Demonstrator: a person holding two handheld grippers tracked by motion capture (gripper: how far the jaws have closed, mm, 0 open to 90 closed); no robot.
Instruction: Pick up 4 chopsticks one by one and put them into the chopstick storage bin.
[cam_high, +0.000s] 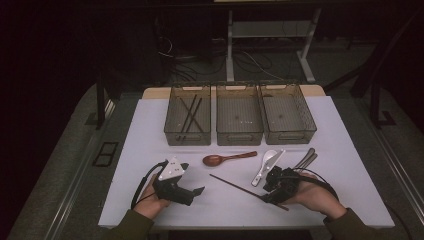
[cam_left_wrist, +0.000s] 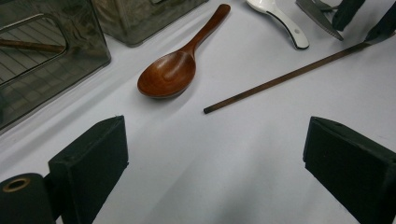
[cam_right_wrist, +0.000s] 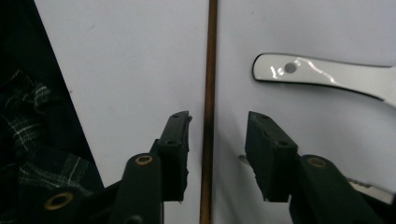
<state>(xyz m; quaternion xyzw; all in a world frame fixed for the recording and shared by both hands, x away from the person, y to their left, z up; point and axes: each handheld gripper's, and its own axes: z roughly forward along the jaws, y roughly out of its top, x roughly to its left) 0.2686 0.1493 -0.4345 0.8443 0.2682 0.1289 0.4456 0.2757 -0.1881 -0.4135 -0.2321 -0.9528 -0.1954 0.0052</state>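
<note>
So from the high view, the right tool (cam_high: 272, 192) is down at the near end of the loose chopstick (cam_high: 235, 184), which lies diagonally on the white tabletop (cam_high: 150, 130) in front of three mesh bins (cam_high: 239, 117); the left bin already has a couple of sticks in it. The left tool (cam_high: 192, 192) sits low off to the side, near the wooden spoon (cam_high: 227, 158). In the left gripper view its jaws are spread wide with only bare tabletop between them, the spoon (cam_left_wrist: 175, 70) and chopstick (cam_left_wrist: 285, 77) lying farther out. In the right gripper view the chopstick (cam_right_wrist: 208, 112) runs straight between the jaws, which sit partway apart, not pressing on it yet, a white spoon handle (cam_right_wrist: 322, 72) just beside.
</note>
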